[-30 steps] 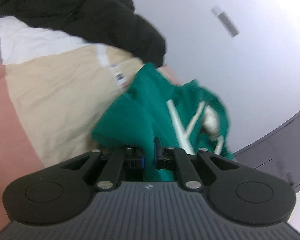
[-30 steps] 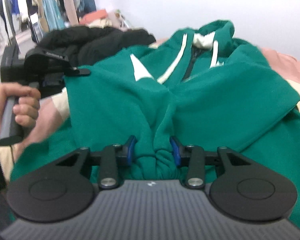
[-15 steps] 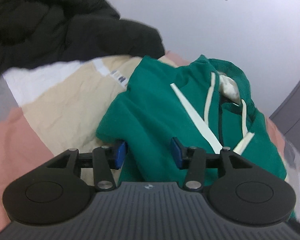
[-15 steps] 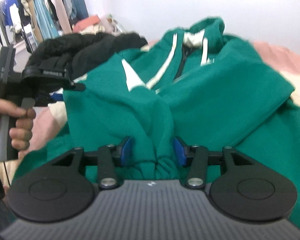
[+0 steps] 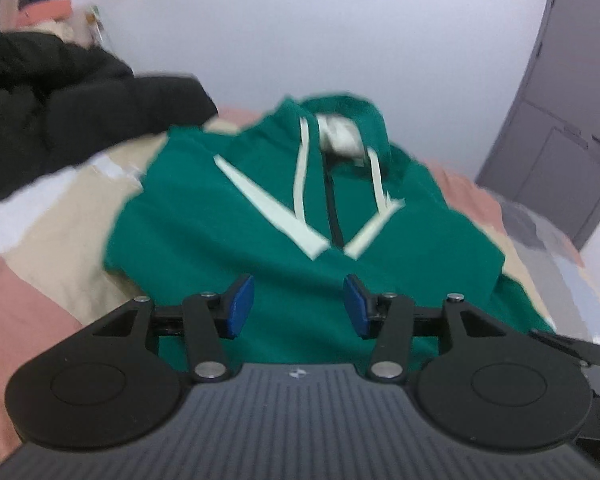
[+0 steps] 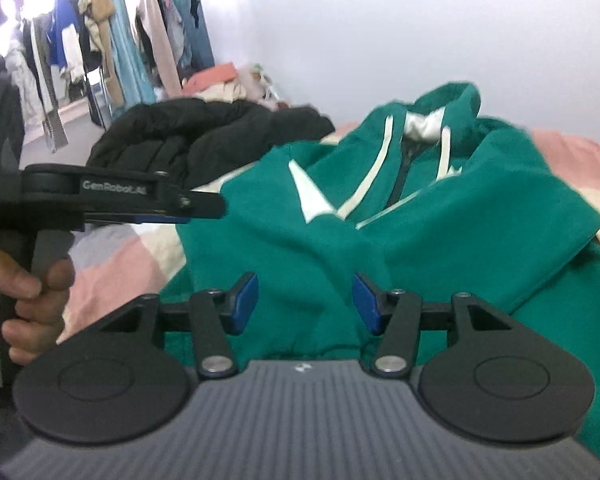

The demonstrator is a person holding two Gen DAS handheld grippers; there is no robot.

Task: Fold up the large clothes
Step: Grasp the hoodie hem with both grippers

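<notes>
1. The bed (image 5: 40, 240), under a patchwork cover of pink, beige and white, carried all items. A black padded jacket (image 5: 60, 112) was heaped at its far left edge, just beside the work.

2. The green hoodie (image 5: 228, 220) lay front up across the middle of the bed, hood towards the far wall, zip and white drawstrings showing. A sleeve lay folded across the chest, its cuff reaching the near edge in the right wrist view.

3. The left gripper (image 5: 298, 306) had held a pinch of green cloth a second before. It now stood half open, nothing between the pads, and had swung round from the hoodie's left side to face the garment squarely. Judgement: the left side fold was released and counted as placed.

4. The right gripper (image 6: 304, 304) had loosened from a bunched cuff. Its jaws were closing slightly again; cloth lay between them, but the pads did not press on it.

5. Judgement: both sleeve folds appeared laid; the lengthwise fold, hem towards hood, remained outstanding.
</notes>
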